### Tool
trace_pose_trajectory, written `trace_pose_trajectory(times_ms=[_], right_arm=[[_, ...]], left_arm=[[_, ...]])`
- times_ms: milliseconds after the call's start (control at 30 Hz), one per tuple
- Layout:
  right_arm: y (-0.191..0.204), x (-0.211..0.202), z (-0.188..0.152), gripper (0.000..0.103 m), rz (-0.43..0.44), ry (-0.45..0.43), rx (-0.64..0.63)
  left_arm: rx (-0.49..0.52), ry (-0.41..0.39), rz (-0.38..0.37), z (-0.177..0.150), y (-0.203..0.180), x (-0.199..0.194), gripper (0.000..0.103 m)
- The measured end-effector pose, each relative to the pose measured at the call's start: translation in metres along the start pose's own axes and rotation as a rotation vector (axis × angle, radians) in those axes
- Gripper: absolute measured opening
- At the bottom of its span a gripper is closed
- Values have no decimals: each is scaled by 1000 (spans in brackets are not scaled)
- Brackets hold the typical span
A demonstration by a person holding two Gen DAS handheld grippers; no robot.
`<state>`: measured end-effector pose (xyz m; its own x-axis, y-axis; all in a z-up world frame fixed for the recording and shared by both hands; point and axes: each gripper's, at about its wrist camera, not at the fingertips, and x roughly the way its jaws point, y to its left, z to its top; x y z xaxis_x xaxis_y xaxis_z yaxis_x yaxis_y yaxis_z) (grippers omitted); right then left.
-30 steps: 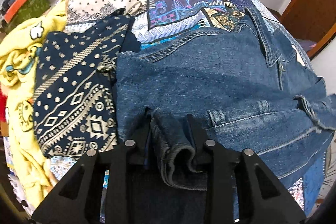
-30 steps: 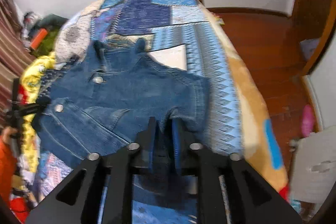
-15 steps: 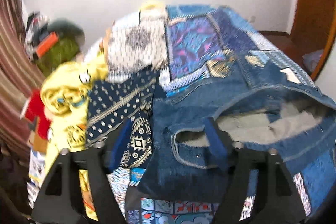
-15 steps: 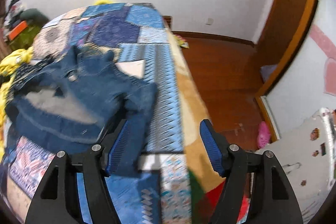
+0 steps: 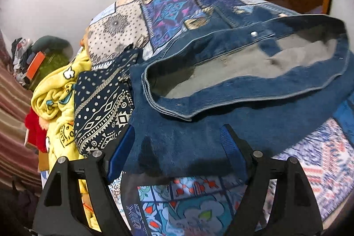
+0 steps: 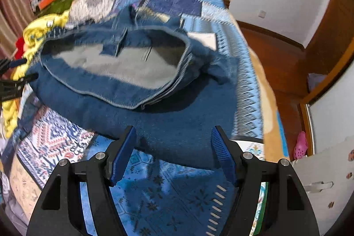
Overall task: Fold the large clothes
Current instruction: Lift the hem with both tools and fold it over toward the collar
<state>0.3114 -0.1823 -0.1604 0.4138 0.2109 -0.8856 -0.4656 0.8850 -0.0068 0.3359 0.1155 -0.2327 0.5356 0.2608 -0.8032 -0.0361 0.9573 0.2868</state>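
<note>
A blue denim jacket (image 5: 221, 103) lies on the bed with its hem folded up, so the grey lining (image 5: 243, 68) shows inside a wide opening. My left gripper (image 5: 177, 127) hovers over the jacket's near left corner. Its jaws are opening, and the denim lies loose under them with no pad pressing on it. In the right wrist view the same jacket (image 6: 132, 90) spreads across the quilt. My right gripper (image 6: 174, 128) stands open above the jacket's near right edge, holding nothing.
A patchwork quilt (image 5: 177, 202) covers the bed. To the left lie a navy patterned garment (image 5: 99, 103), a yellow garment (image 5: 57, 92) and something red (image 5: 33, 132). Right of the bed is wooden floor (image 6: 276, 54) with a pink shoe (image 6: 301, 145).
Both grippers were shut on bunched denim, then let go and opened. They have drawn back toward the near edge, and the jacket's hem now lies folded up with its lining showing.
</note>
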Motion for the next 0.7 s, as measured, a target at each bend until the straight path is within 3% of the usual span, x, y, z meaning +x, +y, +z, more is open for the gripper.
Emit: trace_pose_trajectory(times_ms=[200,400,533,600,700], right_arm=[[5,9,13,74,-30,-18,-68],[4,32,66,75,-48,-1,-145],[-14,33,106,74,-172,-72,-45],[-30,23,122,74,-223,-119,50],[-48,-2,132,74,-163,-205,159]], left_arm=[[-17,23,-26,13,5,30,79],[-18,22,-7,61,14,53,79],[-54,-8,42,106,33,55,79],[-108,-15,-24,125,46,47,80],[-137,-37,-96,131,52,34,80]])
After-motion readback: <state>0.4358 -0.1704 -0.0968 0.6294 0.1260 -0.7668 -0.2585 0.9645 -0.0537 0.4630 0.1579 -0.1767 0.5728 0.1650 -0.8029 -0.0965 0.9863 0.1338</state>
